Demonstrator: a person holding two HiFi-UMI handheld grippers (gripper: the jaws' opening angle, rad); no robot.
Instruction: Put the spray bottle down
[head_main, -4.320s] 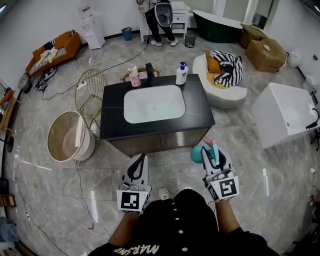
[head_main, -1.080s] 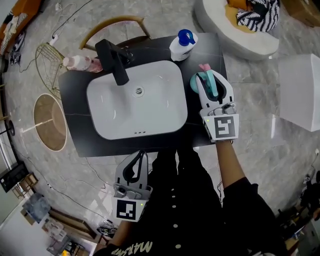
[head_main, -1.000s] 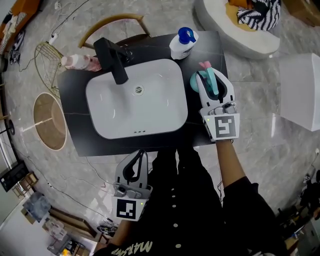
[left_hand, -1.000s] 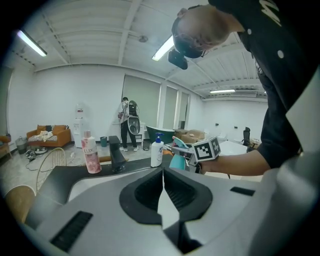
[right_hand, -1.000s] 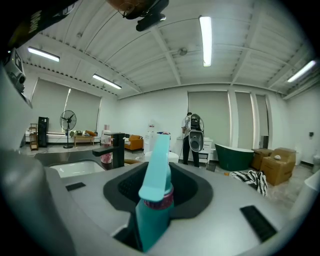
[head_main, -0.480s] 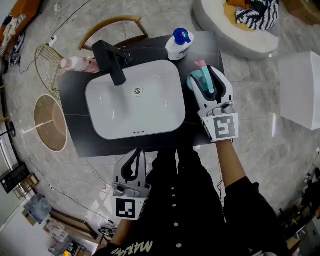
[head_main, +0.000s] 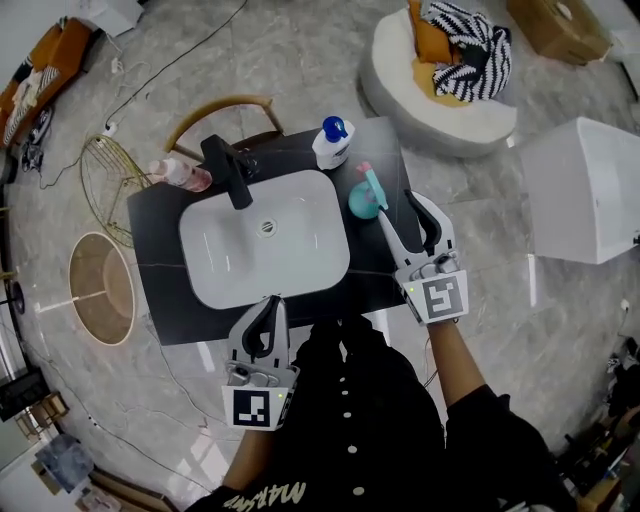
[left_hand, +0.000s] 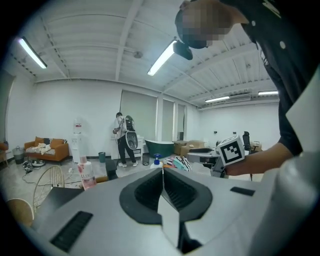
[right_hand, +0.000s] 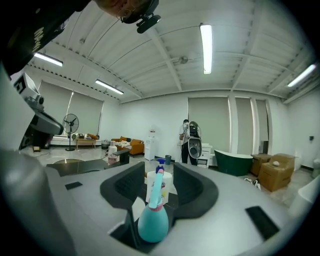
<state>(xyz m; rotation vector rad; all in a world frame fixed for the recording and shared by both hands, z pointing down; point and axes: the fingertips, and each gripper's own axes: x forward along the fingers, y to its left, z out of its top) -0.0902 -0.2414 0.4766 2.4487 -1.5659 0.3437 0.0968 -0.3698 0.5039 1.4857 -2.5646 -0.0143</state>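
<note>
Okay, the spray bottle (head_main: 363, 196) stands upright on the black tabletop (head_main: 372, 268), just right of the sink basin (head_main: 265, 250), long axis vertical. It sits just ahead of the right gripper (head_main: 397, 208), a little to the sink side. In the right gripper view it lines up in the gap between the wide-open fingers, which hold nothing; whether one finger brushes it I can't tell. The left gripper (head_main: 268, 305) hangs by the body, well apart, fingers pressed together and empty — so I'd judge any clearing move is the right one's, straight back along its own axis.
</note>
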